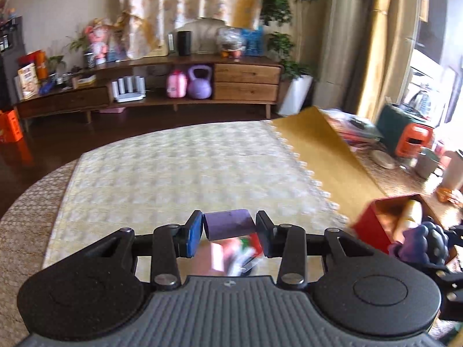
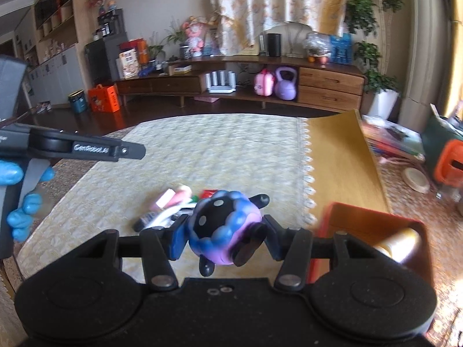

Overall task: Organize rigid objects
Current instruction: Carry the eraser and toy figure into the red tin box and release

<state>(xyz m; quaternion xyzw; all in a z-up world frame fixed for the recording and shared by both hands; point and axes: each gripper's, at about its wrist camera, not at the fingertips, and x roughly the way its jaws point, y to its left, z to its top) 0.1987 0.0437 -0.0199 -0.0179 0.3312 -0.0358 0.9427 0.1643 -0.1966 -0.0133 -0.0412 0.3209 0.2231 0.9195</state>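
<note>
The left gripper (image 1: 228, 228) is clamped on a small purple block (image 1: 228, 223). The block sits sideways between the two pads, with its long side running from one pad to the other. It is up in the air above the pale yellow mat (image 1: 179, 167).

The right gripper (image 2: 224, 235) is clamped on a round toy (image 2: 222, 227), blue and purple with a black face and white dots. It is off the mat too.

The red box (image 2: 330, 217) is where things seem to go. A cream bottle (image 2: 399, 244) already lies inside it. In the right wrist view the box is just beside the right gripper, on its right side, and a bit lower. In the left wrist view the same red box (image 1: 373, 225) is off to the far right, with the round toy (image 1: 425, 241) in between.

So the right gripper is nearer to the box. It will likely drop its toy first, and it needs to swing right and down. The left gripper has to cross farther to the right, so it may need to wait so the two do not bump.

A small pile of pens and little things (image 2: 173, 208) lies on the mat, not yet put away.
</note>
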